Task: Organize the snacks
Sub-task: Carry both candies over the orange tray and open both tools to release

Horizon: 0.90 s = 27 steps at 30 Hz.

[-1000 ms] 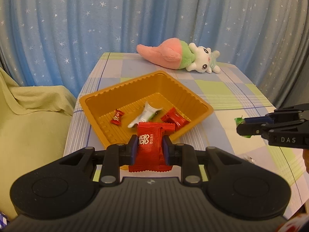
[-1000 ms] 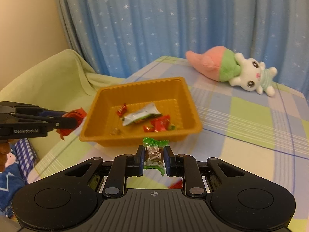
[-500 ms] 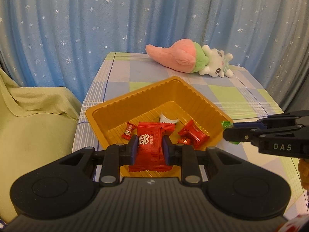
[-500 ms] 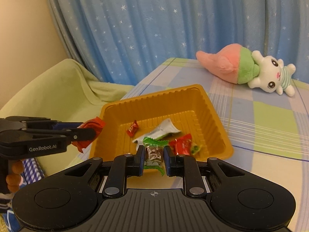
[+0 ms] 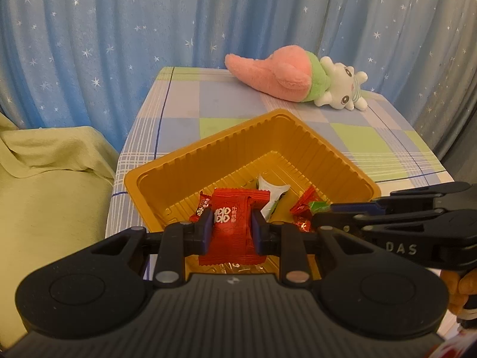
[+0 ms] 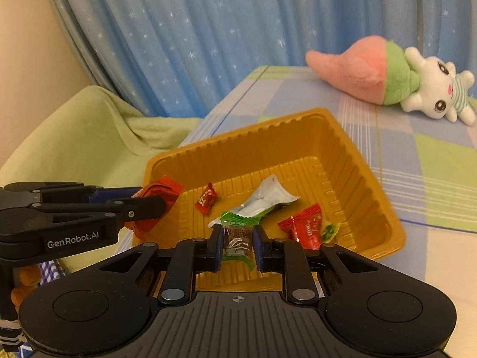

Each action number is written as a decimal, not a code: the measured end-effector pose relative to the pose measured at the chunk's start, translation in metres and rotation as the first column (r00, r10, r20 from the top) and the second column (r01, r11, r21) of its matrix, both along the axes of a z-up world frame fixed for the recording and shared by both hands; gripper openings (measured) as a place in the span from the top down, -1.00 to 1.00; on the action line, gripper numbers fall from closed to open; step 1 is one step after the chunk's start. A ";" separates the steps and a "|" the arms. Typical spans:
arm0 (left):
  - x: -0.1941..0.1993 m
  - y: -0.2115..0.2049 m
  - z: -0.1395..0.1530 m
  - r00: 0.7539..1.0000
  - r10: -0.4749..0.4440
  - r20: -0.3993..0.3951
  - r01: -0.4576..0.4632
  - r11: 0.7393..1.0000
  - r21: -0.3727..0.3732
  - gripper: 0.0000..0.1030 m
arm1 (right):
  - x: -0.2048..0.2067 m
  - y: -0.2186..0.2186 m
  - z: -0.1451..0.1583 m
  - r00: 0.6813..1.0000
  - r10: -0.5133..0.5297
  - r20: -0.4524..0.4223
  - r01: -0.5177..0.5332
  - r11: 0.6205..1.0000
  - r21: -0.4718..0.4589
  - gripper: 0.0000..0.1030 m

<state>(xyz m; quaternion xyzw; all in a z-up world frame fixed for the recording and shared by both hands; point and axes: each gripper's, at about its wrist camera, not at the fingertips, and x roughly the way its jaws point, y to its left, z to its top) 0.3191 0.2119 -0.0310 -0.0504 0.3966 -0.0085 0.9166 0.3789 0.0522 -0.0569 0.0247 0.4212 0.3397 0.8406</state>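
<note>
An orange plastic tray point(image 5: 226, 146) point(image 6: 342, 137) sits on the checked table. It holds a small red candy point(image 6: 205, 198), a white and silver packet point(image 6: 265, 197) and a red wrapped snack point(image 6: 307, 226). My left gripper point(image 5: 232, 229) is shut on a red snack packet point(image 5: 235, 220) and holds it over the tray's near edge; it shows from the side in the right wrist view point(image 6: 155, 200). My right gripper point(image 6: 238, 246) is shut on a green wrapped candy point(image 6: 238, 238) over the tray's near side, and reaches in from the right in the left wrist view point(image 5: 320, 217).
A pink, green and white plush toy point(image 5: 298, 82) point(image 6: 387, 74) lies at the table's far side. A blue starred curtain point(image 5: 149, 29) hangs behind. A yellow-green covered seat point(image 5: 50, 179) stands left of the table.
Both grippers have moved forward with their snacks, from beside the tray to over it. The right gripper has come closer to the left one.
</note>
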 end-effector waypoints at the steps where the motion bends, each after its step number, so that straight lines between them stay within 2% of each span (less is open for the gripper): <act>1: 0.002 0.002 -0.001 1.000 -0.002 -0.003 0.002 1.000 -0.002 0.53 | 0.001 0.002 -0.003 1.000 -0.002 -0.006 0.002 1.000 -0.005 0.58; 13: 0.015 0.014 -0.011 0.999 -0.028 -0.022 0.028 0.999 -0.019 0.53 | 0.009 0.018 -0.024 0.997 -0.037 -0.062 0.035 0.999 -0.036 0.58; 19: 0.019 0.015 -0.014 0.999 -0.041 -0.026 0.041 0.999 -0.026 0.53 | 0.015 0.014 -0.025 0.991 -0.066 -0.118 0.070 0.997 0.025 0.57; 27: 0.020 0.018 -0.015 0.999 -0.041 -0.027 0.040 0.999 -0.032 0.53 | 0.016 0.000 -0.016 0.985 -0.132 -0.113 0.137 0.990 0.036 0.54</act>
